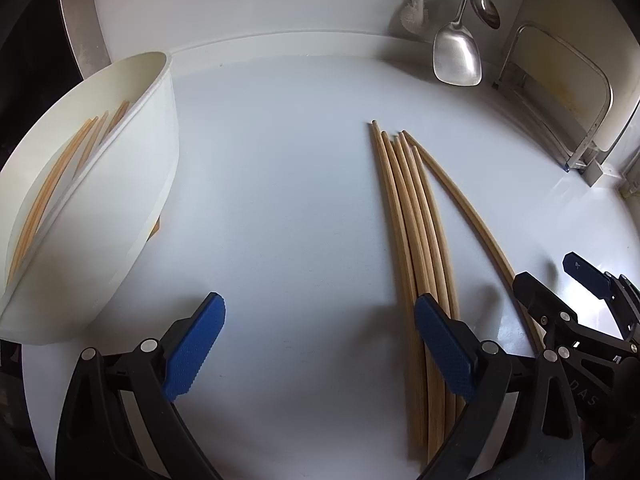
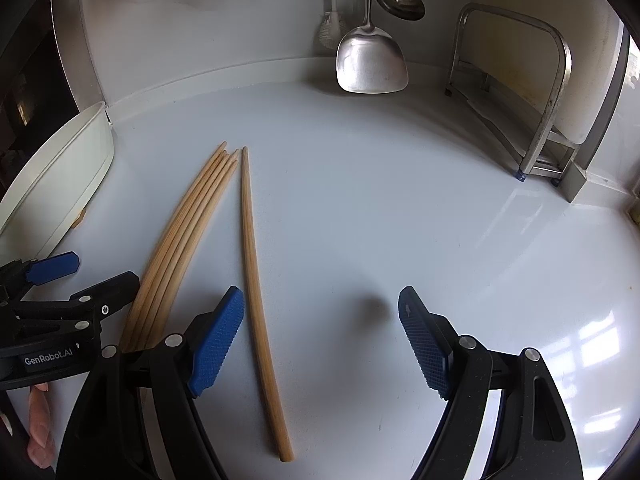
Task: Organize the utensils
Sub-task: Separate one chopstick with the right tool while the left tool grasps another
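Taking the bundle of chopsticks [image 1: 416, 240] on the white counter [image 1: 280, 180] as my landmark, I see the white utensil holder [image 1: 132, 184] well to its left, tipped on its side with several chopsticks [image 1: 52, 176] already lying inside one compartment. My left gripper [image 1: 320, 344] hovers low over the counter at the bundle's near end, its blue-padded fingers spread wide and holding nothing; the right-hand pad [image 1: 440, 344] sits over the near ends of the bundle, though I cannot tell whether it touches them. Just right of the bundle lies a single chopstick [image 2: 256, 296], splayed away from the rest at its near end and almost meeting them at the far tips. My right gripper [image 2: 320, 340] is to the right of the bundle, jaws wide apart and empty, its left pad [image 2: 218, 344] just beside that lone chopstick, which runs between the two fingers close to the left one. Beyond the bundle, against the back wall, a steel spatula [image 2: 370, 60] and a ladle [image 2: 400, 0] hang, with a white brush [image 2: 332, 28] beside them. Farthest right of the bundle stands a metal rack [image 2: 536, 92] in the corner.
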The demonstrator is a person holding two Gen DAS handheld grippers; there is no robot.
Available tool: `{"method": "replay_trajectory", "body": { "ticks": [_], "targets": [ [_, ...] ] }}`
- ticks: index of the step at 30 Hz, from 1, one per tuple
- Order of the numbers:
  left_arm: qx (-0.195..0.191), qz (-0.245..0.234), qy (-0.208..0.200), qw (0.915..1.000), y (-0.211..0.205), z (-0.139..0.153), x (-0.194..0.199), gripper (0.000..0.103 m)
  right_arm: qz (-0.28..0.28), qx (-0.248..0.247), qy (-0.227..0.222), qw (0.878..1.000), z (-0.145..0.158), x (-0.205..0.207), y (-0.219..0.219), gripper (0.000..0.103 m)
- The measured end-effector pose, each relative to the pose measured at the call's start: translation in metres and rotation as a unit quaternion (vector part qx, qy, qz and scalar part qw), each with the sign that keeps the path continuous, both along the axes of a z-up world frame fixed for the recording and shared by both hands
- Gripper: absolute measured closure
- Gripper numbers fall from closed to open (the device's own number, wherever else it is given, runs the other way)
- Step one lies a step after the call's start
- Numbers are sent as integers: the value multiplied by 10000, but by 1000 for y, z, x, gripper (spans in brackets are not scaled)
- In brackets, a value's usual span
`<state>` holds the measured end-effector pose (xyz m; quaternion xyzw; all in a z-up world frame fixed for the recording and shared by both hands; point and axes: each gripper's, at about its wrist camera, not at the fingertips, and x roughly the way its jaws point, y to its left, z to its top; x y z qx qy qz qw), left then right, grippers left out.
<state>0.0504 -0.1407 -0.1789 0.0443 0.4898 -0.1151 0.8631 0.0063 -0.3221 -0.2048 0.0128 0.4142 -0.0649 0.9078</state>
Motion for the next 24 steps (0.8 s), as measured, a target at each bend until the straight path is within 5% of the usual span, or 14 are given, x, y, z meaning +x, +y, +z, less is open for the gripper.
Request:
{"method": "replay_trajectory", "body": {
  "ticks": [17,24],
  "targets": [
    [173,172,-5,9997,-5,-6,5,8,92,-231,45,9997,-3,3,1,27],
    [160,-45,-145,9998,-13,0,2,37,327,-375,67,9987,-5,6,9,29]
  ]
}}
